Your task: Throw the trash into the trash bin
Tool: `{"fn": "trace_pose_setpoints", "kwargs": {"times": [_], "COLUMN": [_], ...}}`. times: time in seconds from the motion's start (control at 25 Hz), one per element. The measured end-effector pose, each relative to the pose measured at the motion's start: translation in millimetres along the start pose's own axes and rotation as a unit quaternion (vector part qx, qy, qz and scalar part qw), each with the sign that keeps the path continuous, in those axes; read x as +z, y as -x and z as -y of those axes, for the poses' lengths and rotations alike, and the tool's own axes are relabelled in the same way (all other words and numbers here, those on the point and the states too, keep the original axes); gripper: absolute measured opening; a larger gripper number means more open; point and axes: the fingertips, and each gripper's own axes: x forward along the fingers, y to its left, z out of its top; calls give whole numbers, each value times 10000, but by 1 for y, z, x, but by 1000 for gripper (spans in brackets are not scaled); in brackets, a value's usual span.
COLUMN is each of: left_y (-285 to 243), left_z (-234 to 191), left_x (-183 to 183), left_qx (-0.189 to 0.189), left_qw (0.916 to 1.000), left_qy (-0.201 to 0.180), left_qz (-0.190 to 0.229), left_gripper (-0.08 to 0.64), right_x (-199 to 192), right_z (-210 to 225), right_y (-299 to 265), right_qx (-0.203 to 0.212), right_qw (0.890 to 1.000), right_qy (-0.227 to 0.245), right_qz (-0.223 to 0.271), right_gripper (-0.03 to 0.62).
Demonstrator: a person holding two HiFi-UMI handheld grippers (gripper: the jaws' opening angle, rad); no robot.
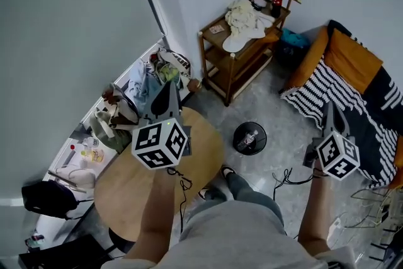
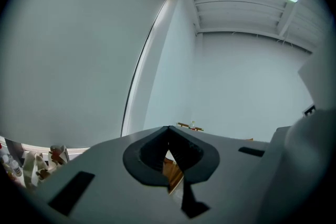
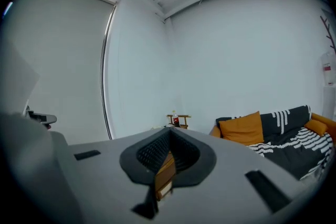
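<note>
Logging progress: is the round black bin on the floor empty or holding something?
Holding something: the head view shows a clear bottle lying inside the trash bin.

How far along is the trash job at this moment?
Done: what looks like a bottle already lies in the black trash bin. In hand: nothing; the left tool and right tool are both shut and empty. Left: no trash shows on the visible part of the round table, so the job looks finished or nearly so.
</note>
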Motion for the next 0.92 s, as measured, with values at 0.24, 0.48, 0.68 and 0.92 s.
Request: {"fn": "trace_pose_setpoints", "kwargs": {"times": [0.24, 0.48, 0.68, 0.92], "left_y": [-1, 0, -2, -4], "left_z": [7, 8, 10, 14], "left_x": [-5, -13, -11, -15], "left_qx": [-112, -156, -155, -172], "left_qw": [9999, 9998, 9997, 9997], "left_qy": [49, 100, 123, 95], "left_qz": [-30, -119, -126, -151], "left_gripper": [17, 17, 17, 17], "right_x": [-2, 0, -2, -5], "right_z": [-4, -2, -1, 0], "right_y": [4, 9, 10, 8], "right_qx": [-92, -133, -40, 43], "right_qw": [9999, 9998, 9999, 9997], "right_qy": [128, 152, 28, -106], "right_qz": [-72, -60, -135, -220], "right_gripper": [3, 3, 3, 3]}}
